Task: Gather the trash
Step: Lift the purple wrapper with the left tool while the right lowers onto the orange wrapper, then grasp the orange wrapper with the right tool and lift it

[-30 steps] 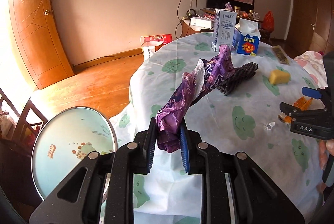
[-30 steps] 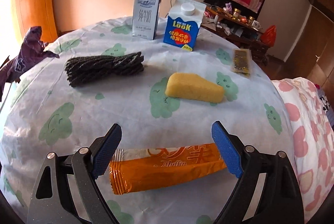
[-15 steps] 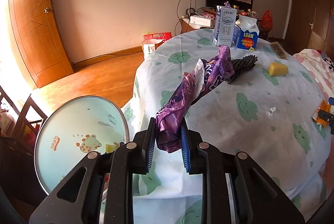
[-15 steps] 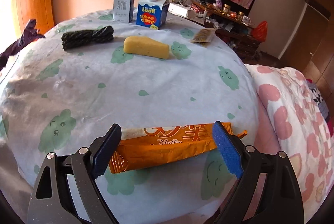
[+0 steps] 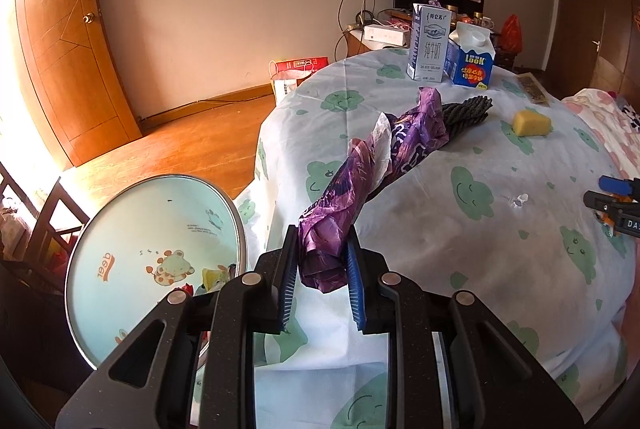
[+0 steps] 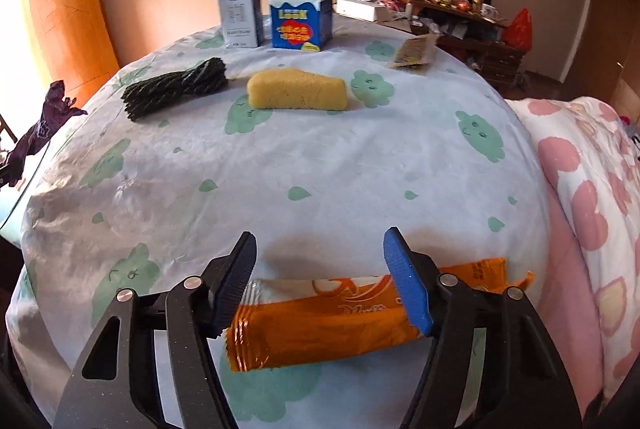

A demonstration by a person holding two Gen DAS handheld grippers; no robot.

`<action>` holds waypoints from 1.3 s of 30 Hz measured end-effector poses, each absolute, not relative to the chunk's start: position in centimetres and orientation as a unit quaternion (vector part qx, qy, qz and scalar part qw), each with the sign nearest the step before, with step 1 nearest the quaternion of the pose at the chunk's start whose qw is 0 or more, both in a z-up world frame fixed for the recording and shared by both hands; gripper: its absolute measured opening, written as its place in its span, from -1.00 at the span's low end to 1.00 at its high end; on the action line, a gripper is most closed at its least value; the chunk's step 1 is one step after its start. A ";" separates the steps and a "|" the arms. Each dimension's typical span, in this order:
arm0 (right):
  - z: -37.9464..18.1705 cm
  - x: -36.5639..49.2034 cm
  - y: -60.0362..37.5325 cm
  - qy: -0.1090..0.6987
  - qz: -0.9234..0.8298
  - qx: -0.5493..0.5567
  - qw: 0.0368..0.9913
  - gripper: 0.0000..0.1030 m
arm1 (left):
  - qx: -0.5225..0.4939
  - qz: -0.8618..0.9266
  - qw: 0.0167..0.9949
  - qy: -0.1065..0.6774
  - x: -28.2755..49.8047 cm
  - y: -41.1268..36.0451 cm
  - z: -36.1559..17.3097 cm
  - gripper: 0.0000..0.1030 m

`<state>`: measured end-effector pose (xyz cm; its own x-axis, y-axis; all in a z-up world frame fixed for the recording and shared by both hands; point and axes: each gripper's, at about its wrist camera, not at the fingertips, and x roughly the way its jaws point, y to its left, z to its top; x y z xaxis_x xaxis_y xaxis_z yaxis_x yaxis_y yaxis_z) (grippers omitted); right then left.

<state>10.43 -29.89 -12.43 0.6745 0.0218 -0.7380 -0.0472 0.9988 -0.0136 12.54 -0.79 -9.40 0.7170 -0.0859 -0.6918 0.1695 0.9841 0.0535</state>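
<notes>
My left gripper [image 5: 322, 283] is shut on a crumpled purple wrapper [image 5: 372, 169] and holds it in the air beside the table's left edge, above a bin whose pale green lid [image 5: 156, 253] stands open. The wrapper also shows at the left of the right wrist view [image 6: 44, 133]. My right gripper [image 6: 320, 281] holds an orange Muffin wrapper [image 6: 320, 329] between its wide-set fingers, just above the table's near edge. The right gripper shows at the right edge of the left wrist view [image 5: 616, 205].
On the round table with a green-cloud cloth [image 6: 320, 169] lie a dark rope bundle [image 6: 176, 93], a yellow sponge [image 6: 296, 95], a grey milk carton [image 6: 239, 11], a blue LOOK carton [image 6: 300, 15] and a small brown packet [image 6: 414, 51]. A pink-patterned bed [image 6: 580, 189] adjoins on the right.
My left gripper has carried the purple wrapper leftward off the table toward the bin. My right gripper has lifted the orange wrapper and drawn it back to the table's near edge.
</notes>
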 end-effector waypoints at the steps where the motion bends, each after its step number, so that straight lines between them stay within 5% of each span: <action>1: -12.2 10.3 -29.7 0.395 0.020 -0.021 0.918 0.27 | 0.056 -0.068 0.925 0.369 12.6 -0.7 -9.4 -0.56; 9: -7.3 5.2 -31.5 0.344 -0.014 0.011 0.939 0.60 | 0.051 -0.057 0.930 0.360 12.6 0.2 -8.8 -0.56; 17: -10.9 5.1 -34.7 0.411 -0.025 0.088 0.907 0.62 | 0.045 -0.031 0.932 0.359 12.9 1.7 -8.9 -0.56; 34: -13.0 12.2 -30.0 0.441 0.007 0.041 0.897 0.62 | 0.045 -0.018 0.929 0.367 12.6 2.8 -9.6 -0.55; 39: -13.4 12.2 -31.2 0.434 0.018 0.069 0.898 -0.16 | 0.044 -0.021 0.928 0.368 12.3 2.9 -9.6 -0.55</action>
